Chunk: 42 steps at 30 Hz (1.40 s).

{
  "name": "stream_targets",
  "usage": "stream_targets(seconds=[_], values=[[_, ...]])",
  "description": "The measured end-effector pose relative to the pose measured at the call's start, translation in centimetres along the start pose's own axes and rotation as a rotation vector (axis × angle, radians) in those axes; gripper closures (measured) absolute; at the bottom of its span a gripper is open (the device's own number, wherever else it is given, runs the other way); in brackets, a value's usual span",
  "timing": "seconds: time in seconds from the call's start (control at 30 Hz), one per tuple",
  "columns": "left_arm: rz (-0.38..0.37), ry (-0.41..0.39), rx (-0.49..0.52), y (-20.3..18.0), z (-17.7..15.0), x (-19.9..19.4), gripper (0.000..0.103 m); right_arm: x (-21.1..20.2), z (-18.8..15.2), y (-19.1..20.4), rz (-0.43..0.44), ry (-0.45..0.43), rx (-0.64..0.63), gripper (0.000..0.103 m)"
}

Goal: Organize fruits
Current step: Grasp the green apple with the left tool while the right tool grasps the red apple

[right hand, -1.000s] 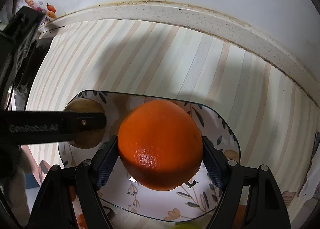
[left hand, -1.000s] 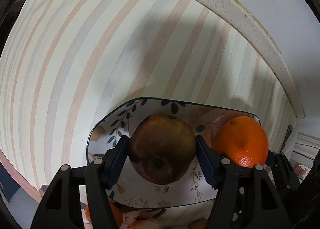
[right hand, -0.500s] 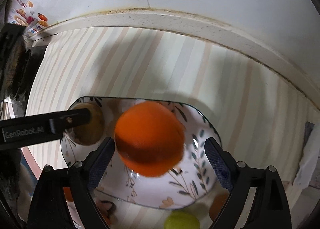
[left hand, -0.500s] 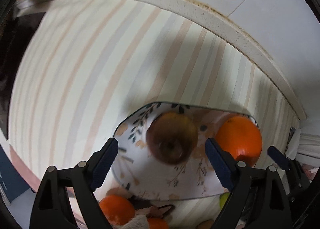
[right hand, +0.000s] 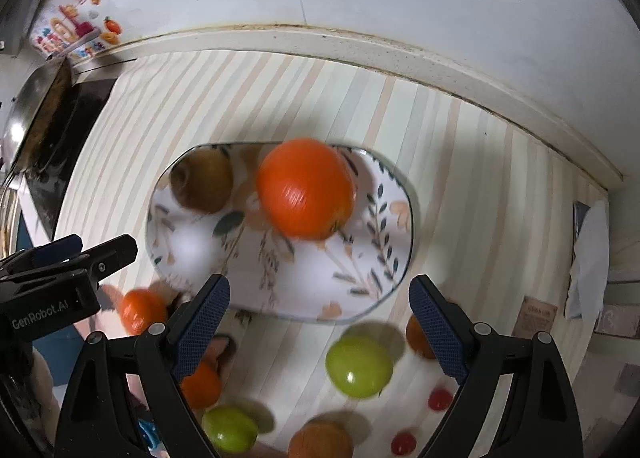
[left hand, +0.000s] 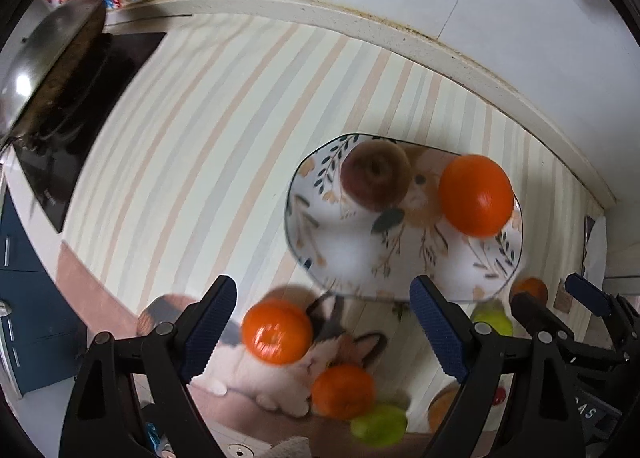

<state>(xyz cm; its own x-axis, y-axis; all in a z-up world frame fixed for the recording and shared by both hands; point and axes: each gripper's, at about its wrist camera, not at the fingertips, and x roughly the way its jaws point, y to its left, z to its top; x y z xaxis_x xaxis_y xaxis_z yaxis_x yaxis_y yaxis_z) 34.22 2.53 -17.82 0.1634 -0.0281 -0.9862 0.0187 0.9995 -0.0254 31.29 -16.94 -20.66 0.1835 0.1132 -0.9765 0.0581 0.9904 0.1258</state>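
Note:
A floral plate (left hand: 352, 258) (right hand: 384, 266) holds a brown apple (left hand: 375, 176) (right hand: 202, 180) and a big orange (left hand: 476, 195) (right hand: 306, 188). My left gripper (left hand: 322, 322) is open and empty, raised near the plate's front edge, above a loose orange (left hand: 277, 331). My right gripper (right hand: 319, 324) is open and empty, also back from the plate. Loose fruit lies in front of the plate: oranges (right hand: 142, 310) (right hand: 202, 384), green fruits (right hand: 359, 366) (right hand: 229, 429), a brown fruit (right hand: 320, 440) and small red ones (right hand: 440, 399).
The counter has a striped cover (left hand: 200, 138). A wok (left hand: 44, 54) stands on a black hob (left hand: 80, 106) at the left. A wall ledge (right hand: 400, 54) runs along the back. A printed cloth with an animal picture (left hand: 304, 370) lies under the loose fruit.
Both grippers opened, left the apple and the big orange on the plate, and pulled up and back. More of the counter and the loose fruit now shows.

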Motion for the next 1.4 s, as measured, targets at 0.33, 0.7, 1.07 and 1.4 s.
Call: stream_targets(seconds=[0.33, 0.7, 1.07, 1.4], values=[[-0.016, -0.029, -0.011, 1.4, -4.5, -4.3, 0.014, -4.8, -4.1, 0.7, 0.006, -0.053, -0.018, 0.01], [-0.076, 0.007, -0.011, 0.8, -9.5, -4.5, 0.014, -7.0, -8.2, 0.9, 0.09, -0.036, -0.004, 0.01], [-0.134, 0.248, -0.06, -0.1, -14.6, 4.1, 0.014, 2.8, -14.5, -1.9, 0.118, 0.211, 0.087, 0.01], [-0.201, 0.364, -0.099, -2.6, -15.2, 8.8, 0.018, 6.2, -16.5, -3.8, 0.127, 0.247, 0.101, 0.035]])
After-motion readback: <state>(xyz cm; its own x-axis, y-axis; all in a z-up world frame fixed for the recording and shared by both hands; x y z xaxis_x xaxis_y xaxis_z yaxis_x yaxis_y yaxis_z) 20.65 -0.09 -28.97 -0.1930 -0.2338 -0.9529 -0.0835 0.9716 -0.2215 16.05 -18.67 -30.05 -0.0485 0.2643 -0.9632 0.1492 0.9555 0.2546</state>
